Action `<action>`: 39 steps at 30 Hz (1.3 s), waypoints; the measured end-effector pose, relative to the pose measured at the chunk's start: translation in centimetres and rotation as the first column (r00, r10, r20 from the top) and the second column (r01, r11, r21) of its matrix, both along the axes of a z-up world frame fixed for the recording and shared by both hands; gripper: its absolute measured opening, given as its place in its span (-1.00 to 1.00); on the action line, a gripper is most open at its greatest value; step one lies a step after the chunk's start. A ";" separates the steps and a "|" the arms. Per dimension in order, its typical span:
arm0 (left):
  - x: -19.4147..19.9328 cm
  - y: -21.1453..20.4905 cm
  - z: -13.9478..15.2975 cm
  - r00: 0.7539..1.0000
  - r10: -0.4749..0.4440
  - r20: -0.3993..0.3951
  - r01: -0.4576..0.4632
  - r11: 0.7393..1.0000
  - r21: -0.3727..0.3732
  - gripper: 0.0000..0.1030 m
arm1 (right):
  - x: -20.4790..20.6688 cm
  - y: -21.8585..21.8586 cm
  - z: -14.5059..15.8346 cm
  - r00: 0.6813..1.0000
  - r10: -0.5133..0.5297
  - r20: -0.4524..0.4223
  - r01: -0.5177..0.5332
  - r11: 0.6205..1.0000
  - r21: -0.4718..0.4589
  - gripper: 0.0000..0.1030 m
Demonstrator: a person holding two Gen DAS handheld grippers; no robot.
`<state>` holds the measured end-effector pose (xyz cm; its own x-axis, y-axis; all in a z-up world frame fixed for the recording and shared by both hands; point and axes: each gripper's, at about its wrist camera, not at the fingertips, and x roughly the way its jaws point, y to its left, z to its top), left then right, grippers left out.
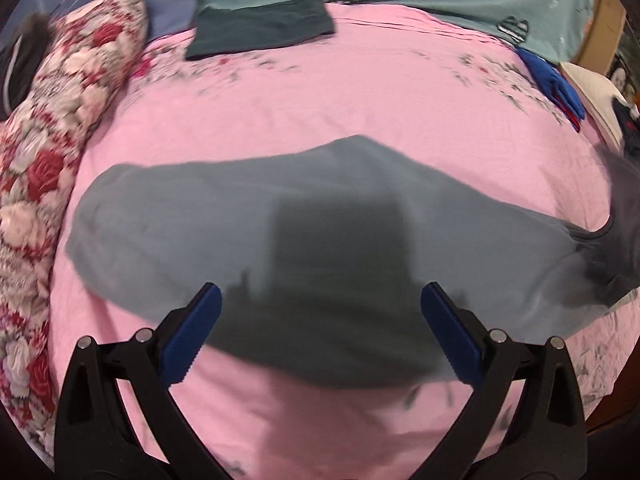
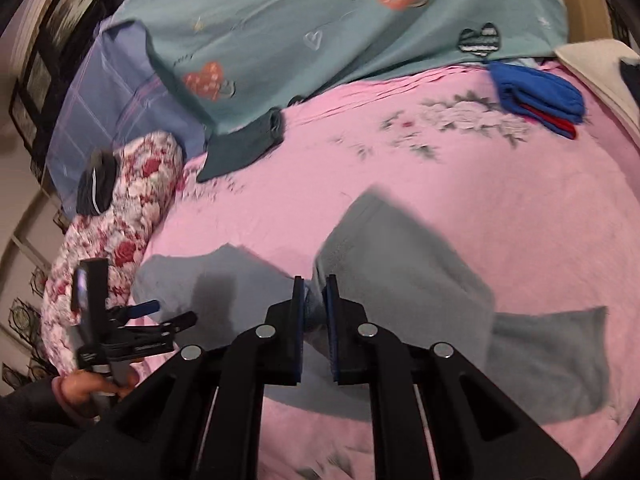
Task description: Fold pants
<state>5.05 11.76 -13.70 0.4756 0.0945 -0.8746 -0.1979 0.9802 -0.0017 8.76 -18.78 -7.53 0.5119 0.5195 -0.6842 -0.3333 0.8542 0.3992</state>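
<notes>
The grey pants (image 1: 248, 216) lie across the pink bed sheet (image 1: 320, 96). My left gripper (image 1: 320, 300) is wide open and empty, just above the pants' near edge, casting a shadow on them. My right gripper (image 2: 315, 292) is shut on a bunched fold of the grey pants (image 2: 400, 272) and lifts that part off the sheet (image 2: 520, 208). In the left wrist view the lifted end rises at the far right (image 1: 612, 240). The left gripper also shows in the right wrist view (image 2: 160, 316), open, at the left.
A rose-patterned quilt roll (image 1: 48, 152) lies along the left side. A folded dark teal garment (image 1: 260, 28) sits at the back. Folded blue and red clothes (image 2: 540, 96) lie at the back right. A teal heart-print blanket (image 2: 320, 20) covers the far end.
</notes>
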 end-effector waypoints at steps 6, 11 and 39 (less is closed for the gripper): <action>-1.8 1.4 -1.3 0.999 0.027 -0.040 -0.028 1.000 -0.011 0.96 | 0.3 -3.8 -0.9 0.989 -0.146 -0.021 0.146 0.989 -0.009 -0.81; -1.0 -1.5 -1.6 0.998 -0.035 -0.051 0.033 0.999 -0.032 0.96 | -2.2 -14.9 -0.9 0.913 -0.405 -0.045 0.406 0.914 0.021 -0.81; 2.2 -13.8 1.2 0.952 -0.305 -0.020 0.306 0.950 0.065 0.96 | -3.9 -22.5 -8.2 0.888 -0.424 -0.180 0.404 0.904 -0.137 -0.83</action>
